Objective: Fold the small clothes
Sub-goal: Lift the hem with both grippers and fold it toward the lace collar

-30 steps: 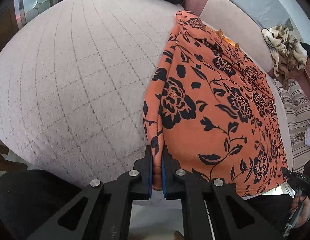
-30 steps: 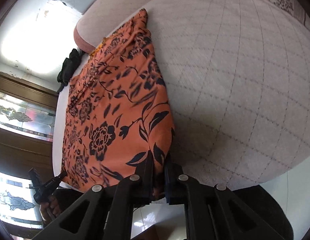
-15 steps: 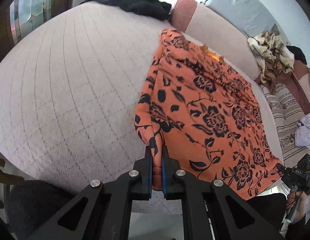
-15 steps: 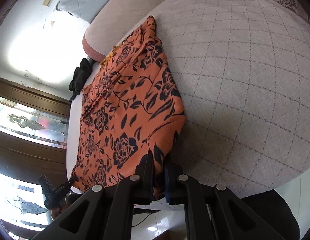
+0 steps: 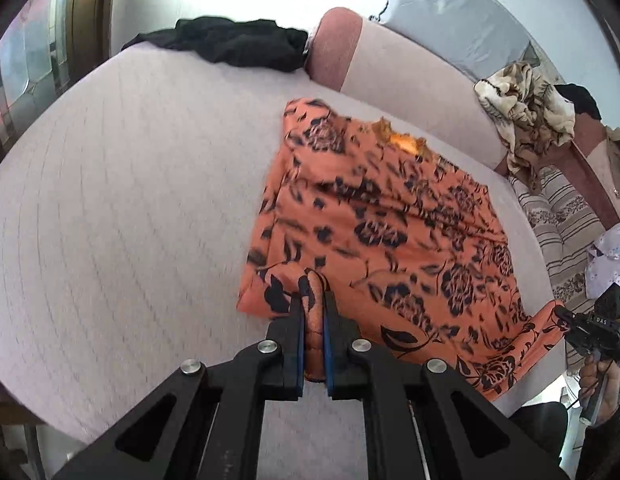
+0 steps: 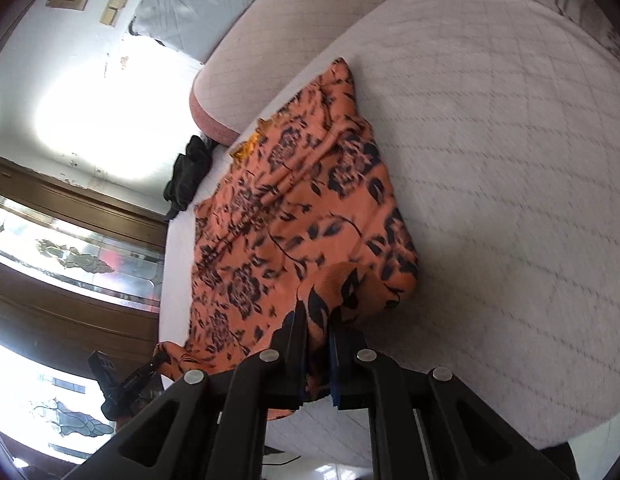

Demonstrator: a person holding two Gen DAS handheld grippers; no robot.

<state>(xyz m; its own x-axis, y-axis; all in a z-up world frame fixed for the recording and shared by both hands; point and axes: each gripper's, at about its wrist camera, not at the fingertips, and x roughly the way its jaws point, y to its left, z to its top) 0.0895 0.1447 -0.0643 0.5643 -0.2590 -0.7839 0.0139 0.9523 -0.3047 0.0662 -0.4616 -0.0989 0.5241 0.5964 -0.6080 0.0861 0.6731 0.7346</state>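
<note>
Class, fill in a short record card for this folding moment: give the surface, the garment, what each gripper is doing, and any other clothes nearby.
surface: quilted pale bed
garment: orange floral cloth, lying on the bed, near edge lifted
left gripper: shut on one near corner of the cloth
right gripper: shut on the other near corner
other clothes: black garment at the far edge; patterned beige cloth on the headboard

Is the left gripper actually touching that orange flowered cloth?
Touching. The left wrist view shows the left gripper shut on a fold of the orange flowered cloth.
</note>
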